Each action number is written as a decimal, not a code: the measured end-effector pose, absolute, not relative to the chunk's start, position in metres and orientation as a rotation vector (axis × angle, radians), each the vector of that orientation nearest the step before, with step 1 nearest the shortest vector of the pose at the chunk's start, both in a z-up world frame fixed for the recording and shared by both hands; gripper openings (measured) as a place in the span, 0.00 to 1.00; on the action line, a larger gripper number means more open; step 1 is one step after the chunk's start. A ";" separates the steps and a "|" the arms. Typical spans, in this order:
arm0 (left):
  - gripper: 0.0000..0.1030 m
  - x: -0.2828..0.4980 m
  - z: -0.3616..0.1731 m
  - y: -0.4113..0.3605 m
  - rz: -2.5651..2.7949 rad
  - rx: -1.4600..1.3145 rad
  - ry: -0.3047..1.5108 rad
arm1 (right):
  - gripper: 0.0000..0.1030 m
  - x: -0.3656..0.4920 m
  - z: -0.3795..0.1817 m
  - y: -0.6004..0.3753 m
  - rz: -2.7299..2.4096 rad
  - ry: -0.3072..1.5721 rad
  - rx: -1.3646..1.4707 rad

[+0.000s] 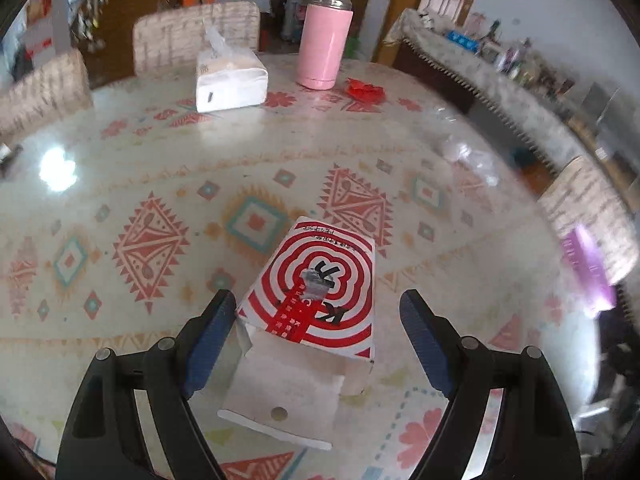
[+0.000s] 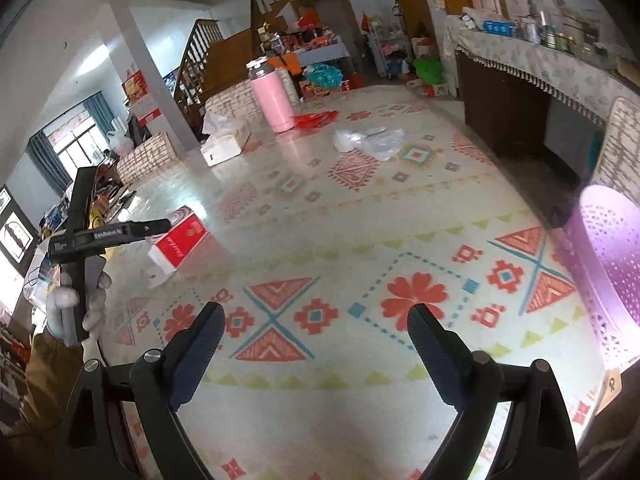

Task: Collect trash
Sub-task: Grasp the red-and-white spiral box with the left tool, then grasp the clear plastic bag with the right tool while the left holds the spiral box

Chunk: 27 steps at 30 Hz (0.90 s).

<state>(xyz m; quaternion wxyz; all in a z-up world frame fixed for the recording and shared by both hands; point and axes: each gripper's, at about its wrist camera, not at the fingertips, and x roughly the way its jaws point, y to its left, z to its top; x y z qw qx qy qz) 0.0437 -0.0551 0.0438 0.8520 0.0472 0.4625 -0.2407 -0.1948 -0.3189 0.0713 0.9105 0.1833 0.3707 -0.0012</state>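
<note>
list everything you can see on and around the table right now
carton: 1, red and white rings, open flap, lying on the table between the left gripper's fingers
tissue pack: 1, white, far side of the table
flask: 1, pink with a silver top, upright, far side, right of the tissue pack
red wrapper: 1, crumpled, just right of the flask
clear plastic bag: 1, crumpled, on the table past its middle
basket: 1, pink-purple with small holes, at the right table edge
table: 1, patterned cloth under a shiny cover
chairs: several, pale woven backs, around the table
left gripper: open around the carton
right gripper: open, above bare table
</note>
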 end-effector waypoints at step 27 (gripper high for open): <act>0.66 0.043 0.041 -0.032 -0.435 -0.171 0.964 | 0.93 0.062 0.059 -0.376 -0.203 0.925 0.089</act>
